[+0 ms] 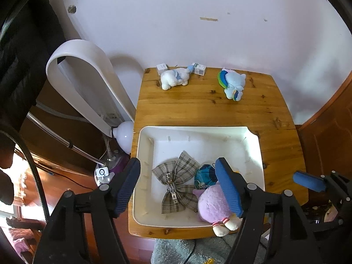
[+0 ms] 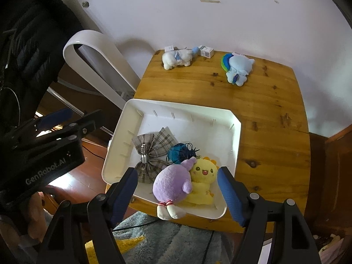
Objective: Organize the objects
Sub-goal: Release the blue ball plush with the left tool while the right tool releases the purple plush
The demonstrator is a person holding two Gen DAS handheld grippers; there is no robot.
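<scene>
A white tray (image 1: 193,128) (image 2: 180,107) sits at the near end of a wooden table (image 1: 209,110) (image 2: 264,110). In it lie a plaid bow (image 1: 176,176) (image 2: 151,156), a teal pouch (image 1: 204,175) (image 2: 178,154), a purple plush (image 1: 211,202) (image 2: 171,184) whose feet hang over the near rim, and a yellow plush (image 2: 203,176). My left gripper (image 1: 178,189) hovers open above the bow. My right gripper (image 2: 177,195) hovers open above the purple and yellow plushes. At the far end lie a white plush (image 1: 173,78) (image 2: 178,58) and a blue pony plush (image 1: 234,83) (image 2: 238,68).
Two small boxes (image 1: 199,68) (image 2: 206,51) stand by the wall behind the white plush. A tall white arched appliance (image 1: 83,83) (image 2: 99,61) and a white globe (image 1: 124,135) stand left of the table. A shaggy rug (image 2: 165,237) lies below the near edge.
</scene>
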